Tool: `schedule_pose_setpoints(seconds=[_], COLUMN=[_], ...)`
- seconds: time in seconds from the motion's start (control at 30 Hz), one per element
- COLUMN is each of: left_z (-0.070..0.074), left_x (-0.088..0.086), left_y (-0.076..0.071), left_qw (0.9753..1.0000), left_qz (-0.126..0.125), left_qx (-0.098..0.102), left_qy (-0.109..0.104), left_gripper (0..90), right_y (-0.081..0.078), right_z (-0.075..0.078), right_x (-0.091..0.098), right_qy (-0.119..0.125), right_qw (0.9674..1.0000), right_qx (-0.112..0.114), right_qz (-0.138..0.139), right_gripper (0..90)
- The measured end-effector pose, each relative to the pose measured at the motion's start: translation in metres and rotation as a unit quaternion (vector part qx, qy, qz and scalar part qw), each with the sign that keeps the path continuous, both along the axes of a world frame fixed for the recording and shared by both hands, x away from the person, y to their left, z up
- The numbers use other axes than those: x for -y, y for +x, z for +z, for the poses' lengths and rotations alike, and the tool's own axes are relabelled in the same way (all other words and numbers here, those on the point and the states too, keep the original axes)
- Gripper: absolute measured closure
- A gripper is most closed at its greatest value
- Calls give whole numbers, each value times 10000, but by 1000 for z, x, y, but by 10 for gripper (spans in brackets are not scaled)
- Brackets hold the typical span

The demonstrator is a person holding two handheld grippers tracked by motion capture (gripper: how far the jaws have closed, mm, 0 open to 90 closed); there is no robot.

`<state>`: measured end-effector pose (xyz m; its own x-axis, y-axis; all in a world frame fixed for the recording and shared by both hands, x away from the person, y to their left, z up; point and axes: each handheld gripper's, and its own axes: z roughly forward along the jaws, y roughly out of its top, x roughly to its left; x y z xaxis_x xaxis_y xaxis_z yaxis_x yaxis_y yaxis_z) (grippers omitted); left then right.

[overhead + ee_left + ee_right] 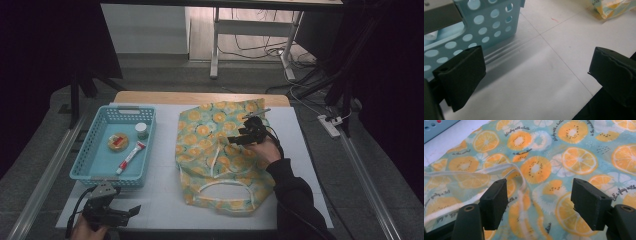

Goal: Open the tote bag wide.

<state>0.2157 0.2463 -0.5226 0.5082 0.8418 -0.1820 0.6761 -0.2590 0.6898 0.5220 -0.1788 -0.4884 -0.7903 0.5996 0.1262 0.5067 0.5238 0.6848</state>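
Nearest the person, at the front left corner of the white worktop (165,210), the left tool (134,212) lies low in a hand, its jaws wide apart with nothing between them. In the left gripper view the bare worktop shows between those jaws, with the perforated wall of a light blue basket (486,27) just beyond the one on that view's left.

Next comes the cloth bag (220,160), lying flat on the worktop to the right of the basket and a little apart from it. It is pale green-blue, printed all over with orange slices and kiwi slices and small lines of black script. The mouth of the bag faces the person, and its white-edged handles (222,187) loop across the near end; a further white strap (506,168) runs in a curve over the middle of the cloth. The fabric is rumpled, with soft folds.

Over the far right part of the bag is the right tool (235,140), held in a hand with a dark sleeve (295,200). In the right gripper view its jaws stand apart just above the printed cloth, the white strap running under the gap, and neither pad presses on anything.

In the basket (112,145) lie a round yellow thing with a red middle (118,142), a red and white tube (131,156) and a small jar with a white lid (142,130).
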Motion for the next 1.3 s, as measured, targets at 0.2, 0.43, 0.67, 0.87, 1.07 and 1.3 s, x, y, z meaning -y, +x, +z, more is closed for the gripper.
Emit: schedule_pose_setpoints(seconds=[0.2, 0.43, 0.67, 0.87, 1.07, 1.3], left_z=[0, 0, 0, 0, 0, 0], left_x=[0, 0, 0, 0, 0, 0], left_y=[0, 0, 0, 0, 0, 0], left_qw=[10000, 10000, 10000, 10000, 10000, 10000], left_qz=[2, 11, 16, 19, 11, 7], left_qx=[-3, -4, -8, -6, 4, 5], left_qy=[0, 5, 7, 8, 6, 8], left_gripper=[6, 6, 5, 5, 5, 5], right_y=[-14, -37, -60, -85, -98, -100], right_z=[6, 18, 23, 17, -2, -23], right_x=[4, 2, 0, -7, -16, -27], right_qy=[126, 125, 65, -69, -256, -663], right_qw=[9998, 9993, 9988, 9974, 9953, 9922], right_qx=[86, 252, 254, 82, -143, -122], right_qz=[97, 235, 406, 715, 927, 1046], right_gripper=[212, 41, 0, 0, 0, 71])
